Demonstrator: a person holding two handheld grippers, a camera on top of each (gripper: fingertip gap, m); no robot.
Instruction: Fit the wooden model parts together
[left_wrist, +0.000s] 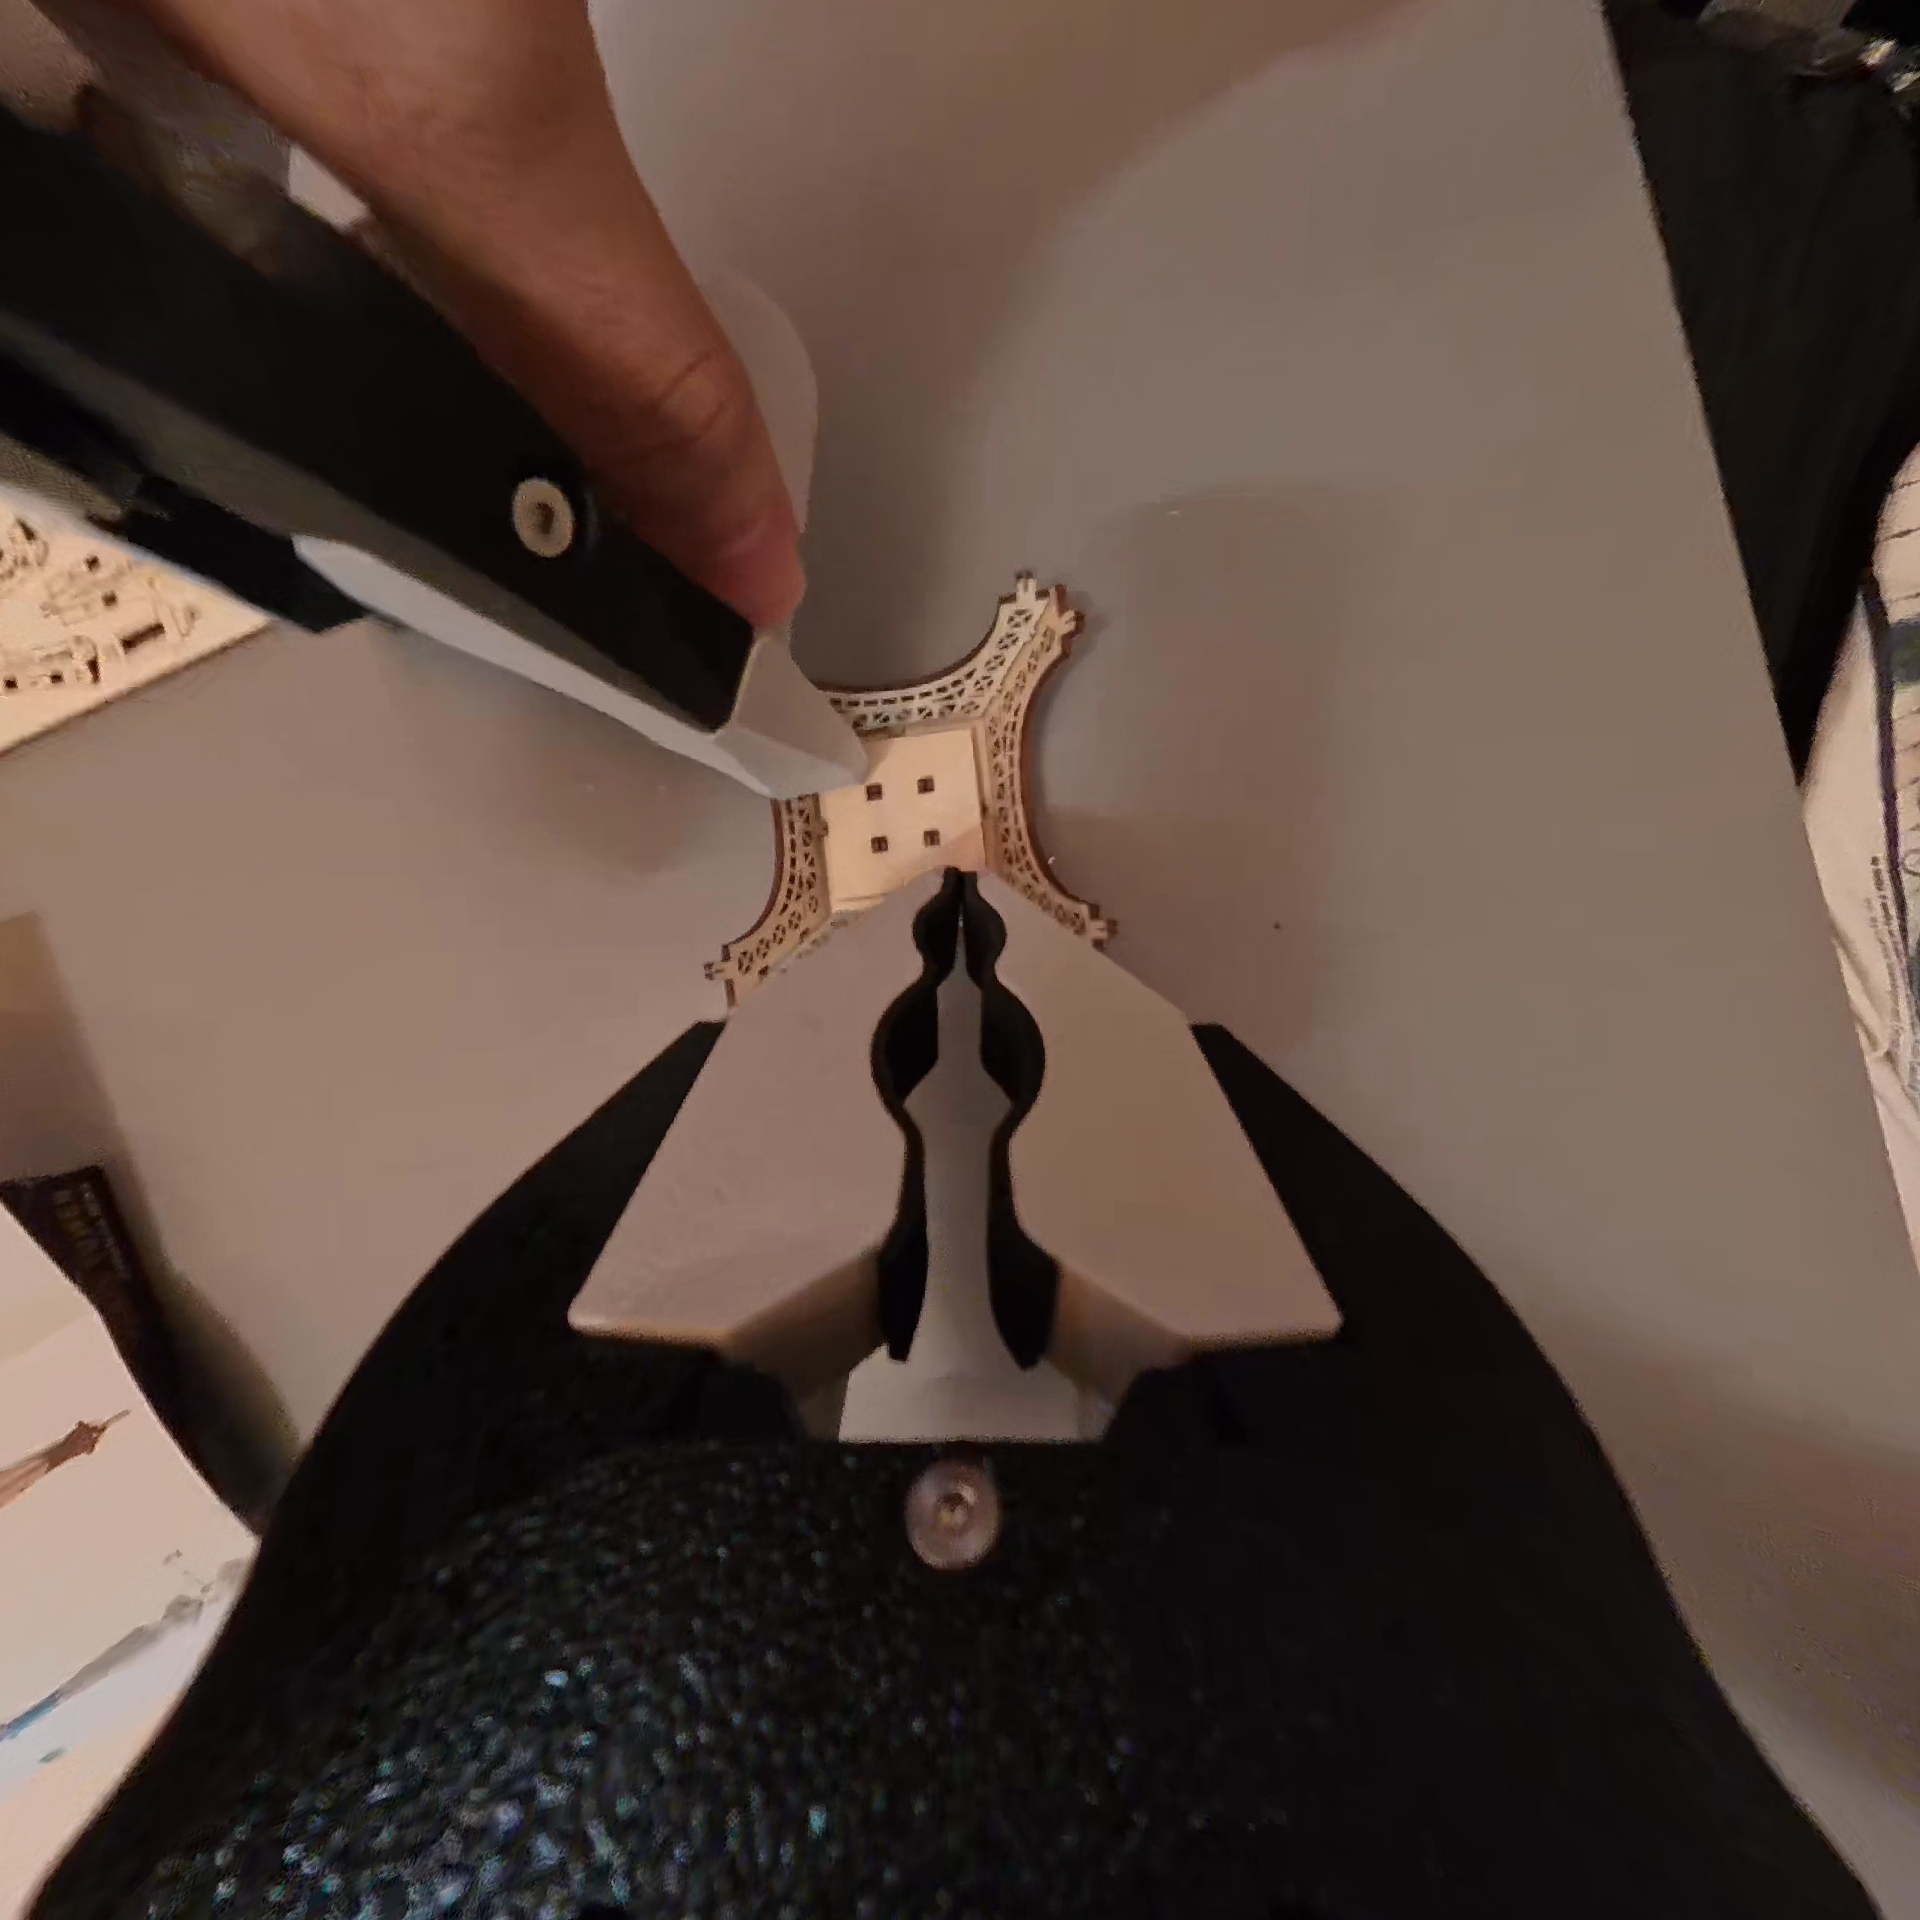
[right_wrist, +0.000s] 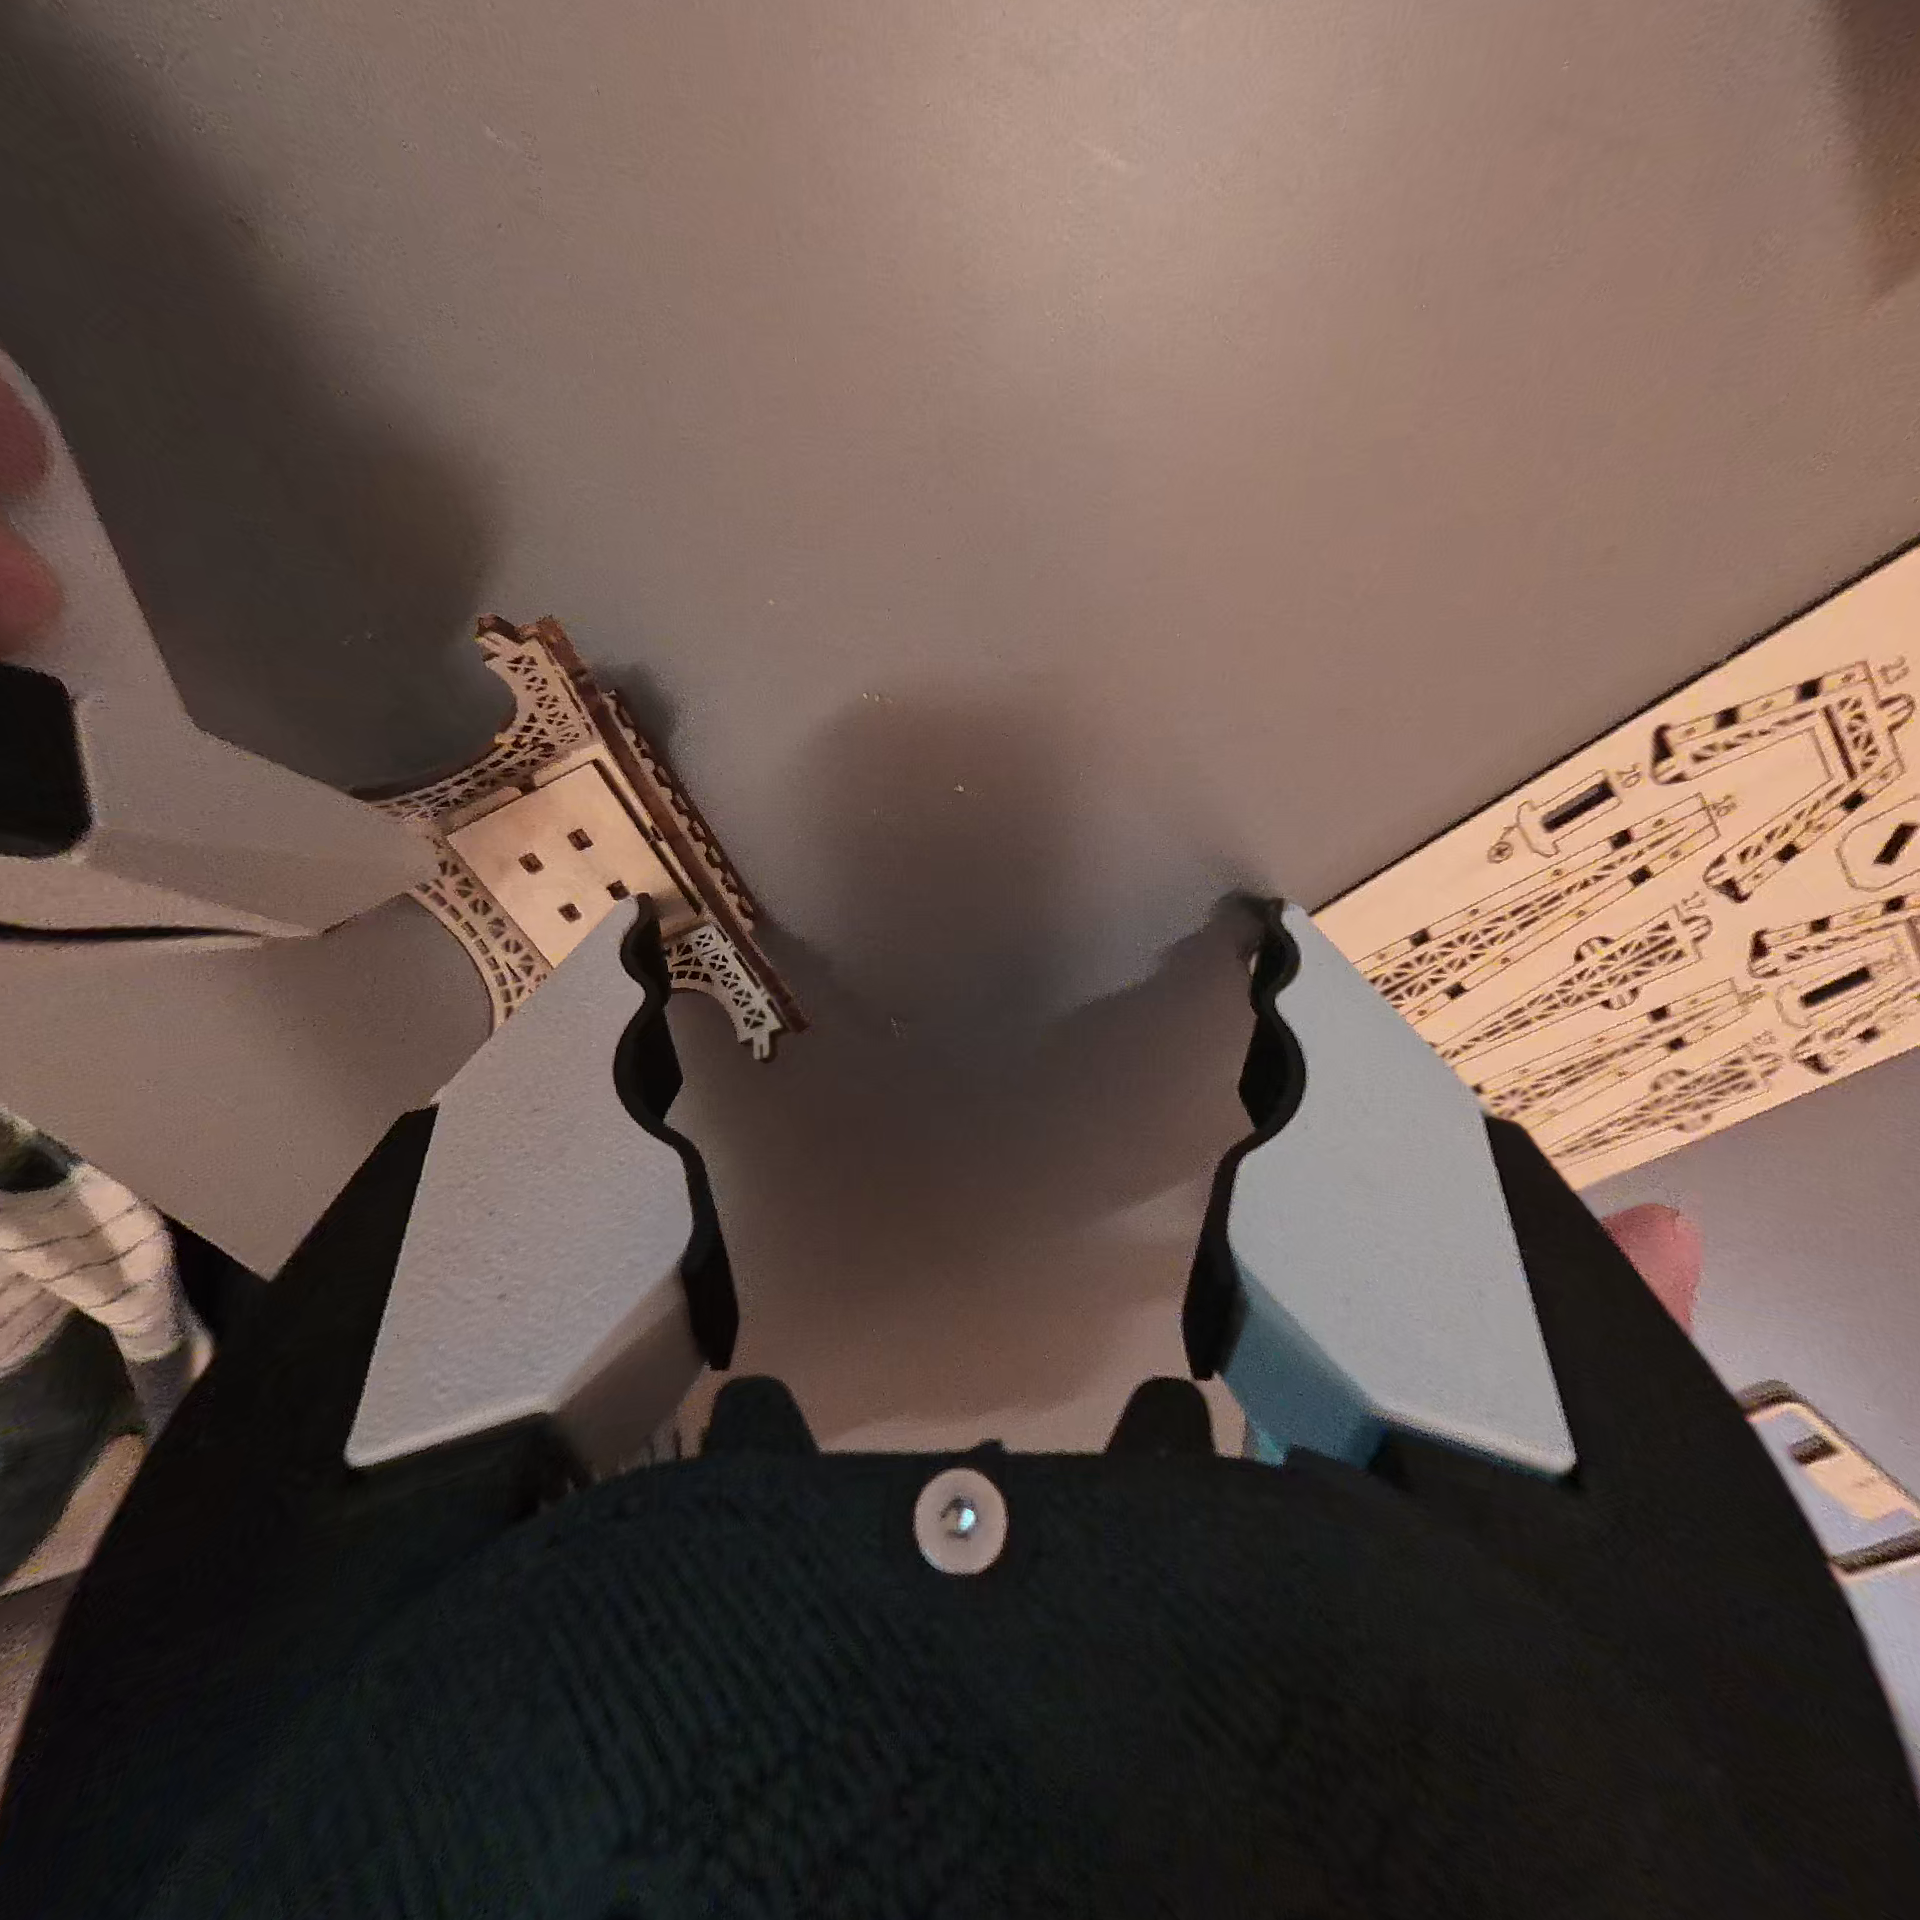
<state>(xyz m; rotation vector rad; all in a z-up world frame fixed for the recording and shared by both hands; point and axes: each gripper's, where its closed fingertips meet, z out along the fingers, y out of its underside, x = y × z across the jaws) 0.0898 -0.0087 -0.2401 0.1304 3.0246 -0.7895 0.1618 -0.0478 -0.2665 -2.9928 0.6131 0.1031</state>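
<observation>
Thin laser-cut wood, light & brittle I reckon: tower base (left_wrist: 914, 821) sits on the white table (left_wrist: 1299, 623), my left gripper (left_wrist: 958, 883) pinched shut at its near edge, right gripper (right_wrist: 951, 914) wide open w/ nothing held, so I'd grab the solid centre plate, not the lattice legs.

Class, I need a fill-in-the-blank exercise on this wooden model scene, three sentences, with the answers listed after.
1. The flat top of the wooden tower base shows ____ small square holes.
2. The left hand-held gripper has its jaws ____ at the edge of the base.
3. The right hand-held gripper has its jaws ____, with one fingertip at the base and the wooden parts sheet beside the other.

Missing words: four; shut; open
</observation>
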